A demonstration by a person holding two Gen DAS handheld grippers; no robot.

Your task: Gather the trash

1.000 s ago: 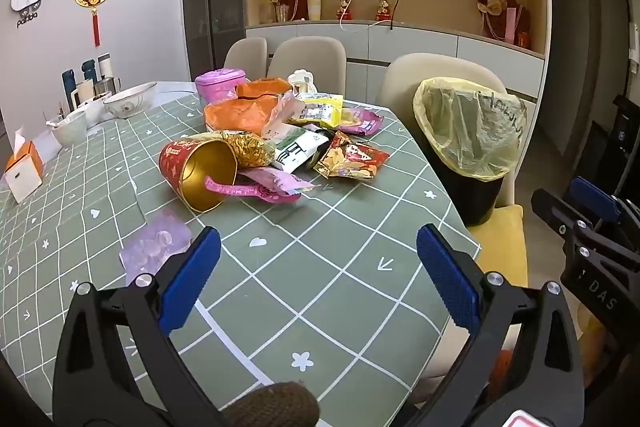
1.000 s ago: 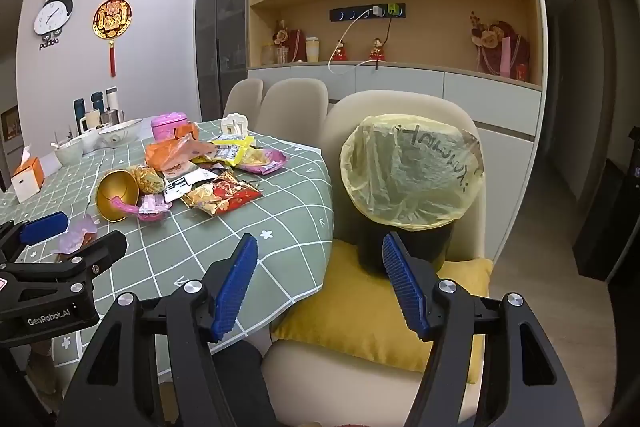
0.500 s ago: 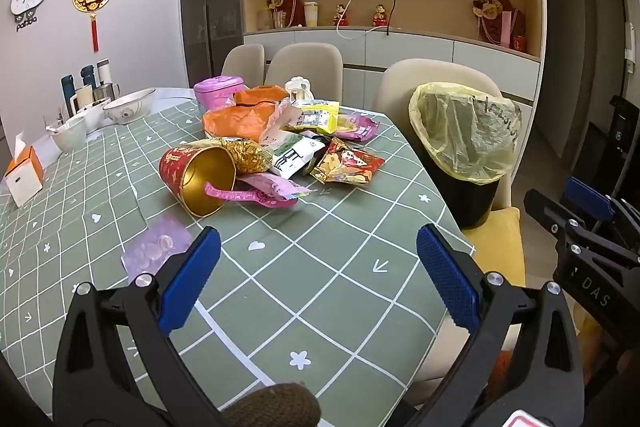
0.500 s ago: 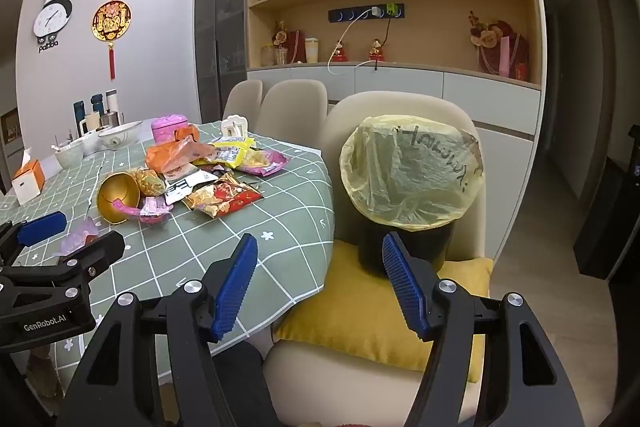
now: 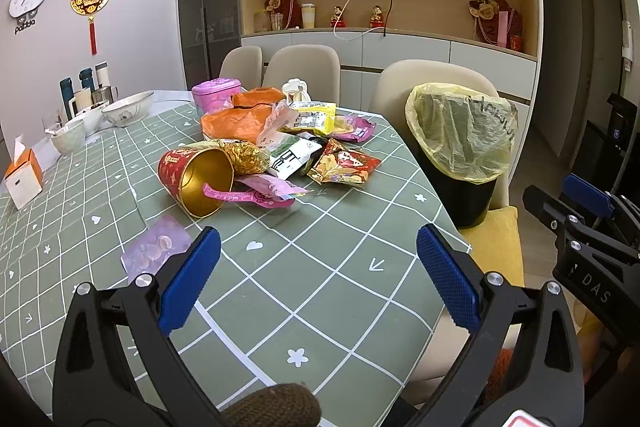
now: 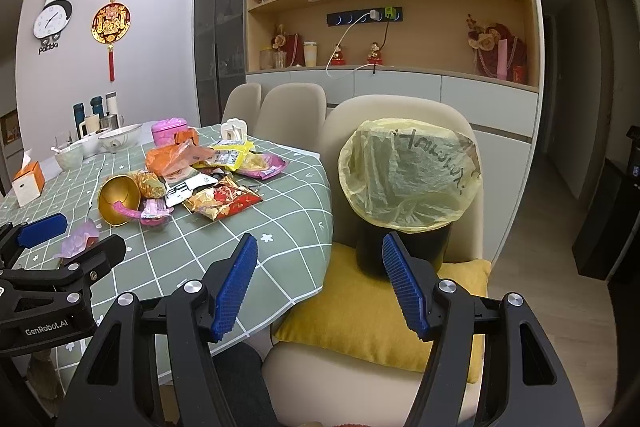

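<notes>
The left gripper [image 5: 318, 267] is held level and forward, its blue-padded jaws spread wide with nothing gripped between them. The right gripper [image 6: 318, 285] is held just beside it — likewise spread, likewise empty. A brown knitted sleeve [image 5: 276, 405] is glimpsed beneath the left one.

Bare tablecloth [image 5: 320, 291] btwn left gripper [image 5: 318, 277] & wrapper pile [image 5: 280, 147], clear path. Purple wrapper [image 5: 156, 251] lies near-left. Bin [image 6: 408, 195] mouth unobstructed, open air ahead of right gripper [image 6: 318, 281].
</notes>
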